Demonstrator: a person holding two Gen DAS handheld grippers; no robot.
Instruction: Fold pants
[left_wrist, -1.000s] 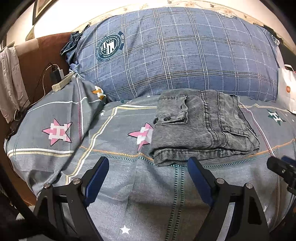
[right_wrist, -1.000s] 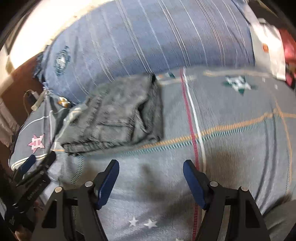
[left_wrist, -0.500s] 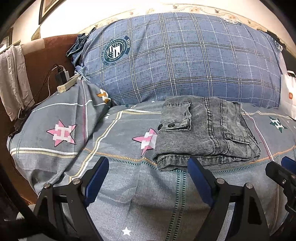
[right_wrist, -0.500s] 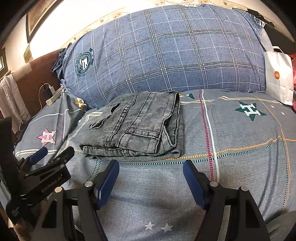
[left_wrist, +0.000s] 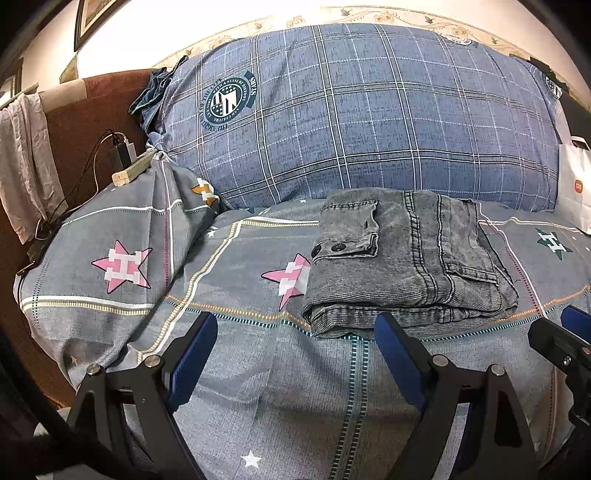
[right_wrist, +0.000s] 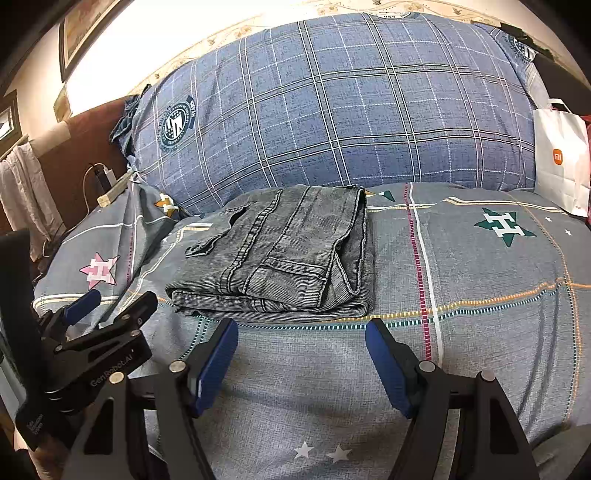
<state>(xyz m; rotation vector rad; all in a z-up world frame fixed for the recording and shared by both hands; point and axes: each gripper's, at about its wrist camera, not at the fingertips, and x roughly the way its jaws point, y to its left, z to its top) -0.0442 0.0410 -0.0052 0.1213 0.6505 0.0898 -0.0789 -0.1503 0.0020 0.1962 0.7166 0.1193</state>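
A pair of grey denim pants lies folded into a compact rectangle on the grey patterned bedspread, in front of the big pillow. The same folded pants show in the right wrist view. My left gripper hovers open just short of the bundle's near edge, nothing between its blue pads. My right gripper is open too, a little nearer than the bundle's front right corner, and holds nothing. The left gripper shows at the lower left of the right wrist view.
A large blue checked pillow rises behind the pants. A white paper bag stands at the right. A power strip with plugged chargers and a hanging cloth sit by the brown headboard at the left.
The right wrist view went from blurred and rolled to steady and level, with the pants now centred ahead. The left view tilted slightly. Both grippers stayed open and the pants lay still.
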